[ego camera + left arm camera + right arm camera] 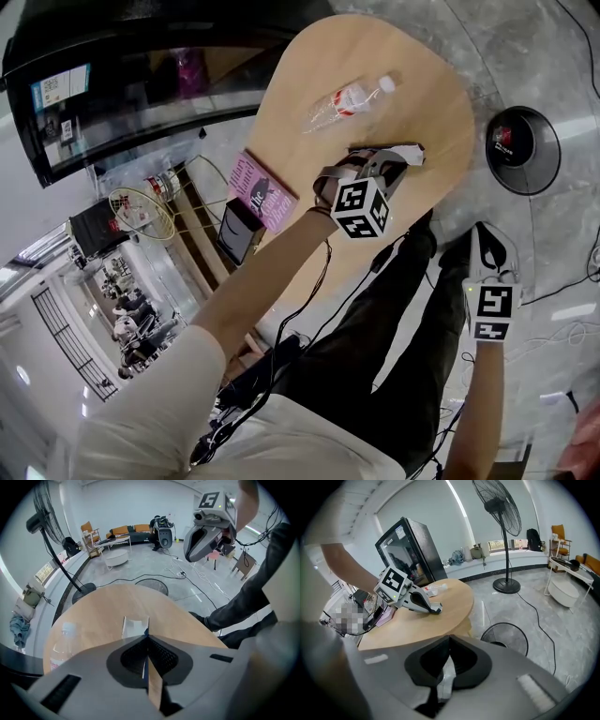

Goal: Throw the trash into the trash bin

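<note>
On the round wooden table (412,66) lies a clear plastic bottle (349,99) with a red label, seen at the left of the left gripper view as the bottle (60,645). My left gripper (401,156) points down at the table's near edge, shut on a flat white paper wrapper (136,624); a tan strip of it runs back between the jaws. My right gripper (484,234) hangs over the floor beside the table, shut on a crumpled white scrap (446,676). The black wire trash bin (546,159) stands on the floor just past it, ahead of the jaws as the bin (520,638).
A pink book (263,194) and a dark tablet (238,232) lie at the table's left end. A standing fan (504,531) and a black cabinet (408,550) stand beyond the table. Cables (562,281) run over the grey floor. The person's dark-trousered legs (394,319) are under the table edge.
</note>
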Demonstrator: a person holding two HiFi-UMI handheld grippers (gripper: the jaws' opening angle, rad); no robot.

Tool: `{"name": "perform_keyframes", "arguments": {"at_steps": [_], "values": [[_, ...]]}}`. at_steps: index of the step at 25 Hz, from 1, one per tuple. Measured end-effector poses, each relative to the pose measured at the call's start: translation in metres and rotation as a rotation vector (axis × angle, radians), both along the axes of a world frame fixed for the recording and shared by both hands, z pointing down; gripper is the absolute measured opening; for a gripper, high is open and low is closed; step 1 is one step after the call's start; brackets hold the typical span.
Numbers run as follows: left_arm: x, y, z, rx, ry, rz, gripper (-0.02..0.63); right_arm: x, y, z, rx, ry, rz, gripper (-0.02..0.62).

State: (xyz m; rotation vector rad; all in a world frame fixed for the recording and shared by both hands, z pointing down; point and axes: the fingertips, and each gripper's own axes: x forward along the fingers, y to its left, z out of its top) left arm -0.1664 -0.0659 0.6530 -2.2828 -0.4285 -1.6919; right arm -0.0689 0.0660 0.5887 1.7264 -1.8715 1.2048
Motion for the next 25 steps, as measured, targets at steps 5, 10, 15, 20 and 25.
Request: {"name": "perform_keyframes", "arguments": {"at_steps": [5,10,15,20,25], "values": [[0.003,0.010,-0.010,-0.011,0.006,0.003,0.008,0.001,0.005,-0.005,0.006,-0.004,0.005,0.011],[0.014,0.022,-0.017,-0.031,0.021,-0.019,0.008,0.006,0.014,-0.008,0.017,-0.002,0.017,0.011],[0.039,0.038,-0.022,-0.061,0.055,-0.056,0.008,0.017,0.031,-0.002,0.012,-0.003,0.049,0.011],[0.067,0.058,-0.024,-0.127,0.071,-0.107,0.008,0.024,0.051,0.001,0.007,-0.006,0.069,0.011],[0.103,0.080,-0.027,-0.181,0.099,-0.147,0.008,0.042,0.072,0.005,0.005,-0.006,0.116,0.011]]}}
